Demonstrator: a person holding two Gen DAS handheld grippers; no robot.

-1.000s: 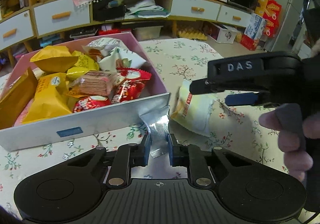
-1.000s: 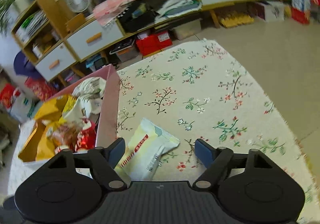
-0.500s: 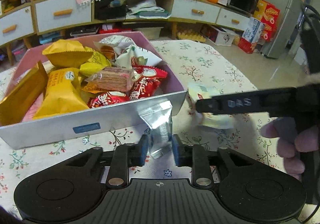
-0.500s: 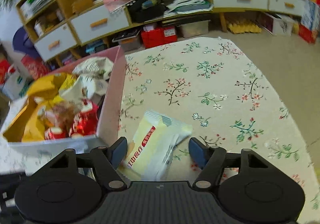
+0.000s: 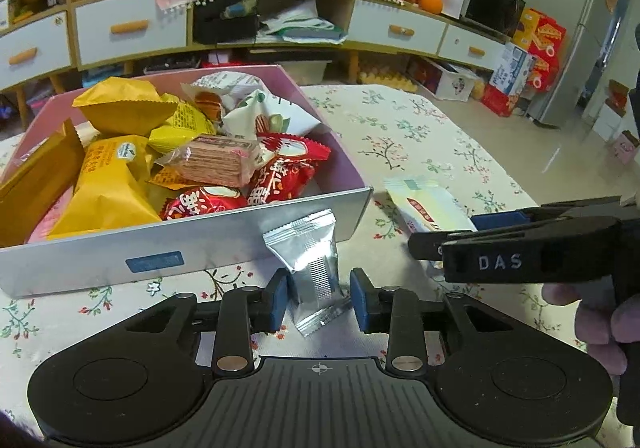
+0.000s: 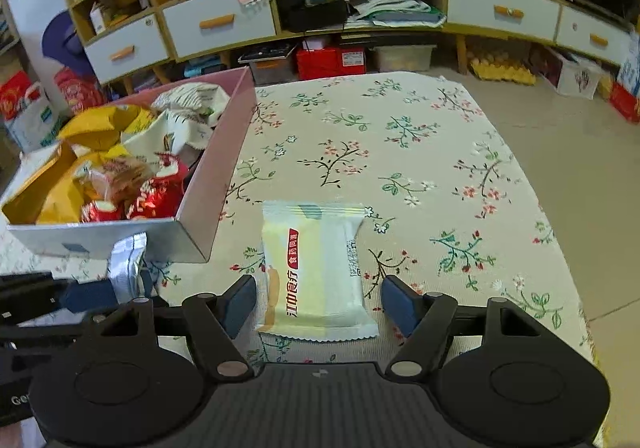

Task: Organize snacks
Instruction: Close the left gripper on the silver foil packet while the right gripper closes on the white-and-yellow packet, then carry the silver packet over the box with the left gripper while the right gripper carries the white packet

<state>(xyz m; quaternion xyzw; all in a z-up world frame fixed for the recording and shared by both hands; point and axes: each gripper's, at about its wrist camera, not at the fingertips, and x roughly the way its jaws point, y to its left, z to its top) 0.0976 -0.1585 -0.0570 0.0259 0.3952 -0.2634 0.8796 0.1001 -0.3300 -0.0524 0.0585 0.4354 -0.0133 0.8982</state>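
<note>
- The left gripper (image 5: 318, 302) has its jaws parted around a silver foil packet (image 5: 310, 260), which leans against the box's near wall; whether the pads touch it, I cannot tell.
- The right gripper (image 6: 318, 306) stands wide open, straddling a pale yellow snack pack (image 6: 314, 268) lying flat on the floral tablecloth (image 6: 400, 151).
- At ten o'clock from that pack sits the pink box (image 6: 224, 163), crowded with yellow and red snack bags (image 5: 276, 175).
- Behind, at twelve o'clock, a low cabinet (image 6: 220, 21) with drawers.
</note>
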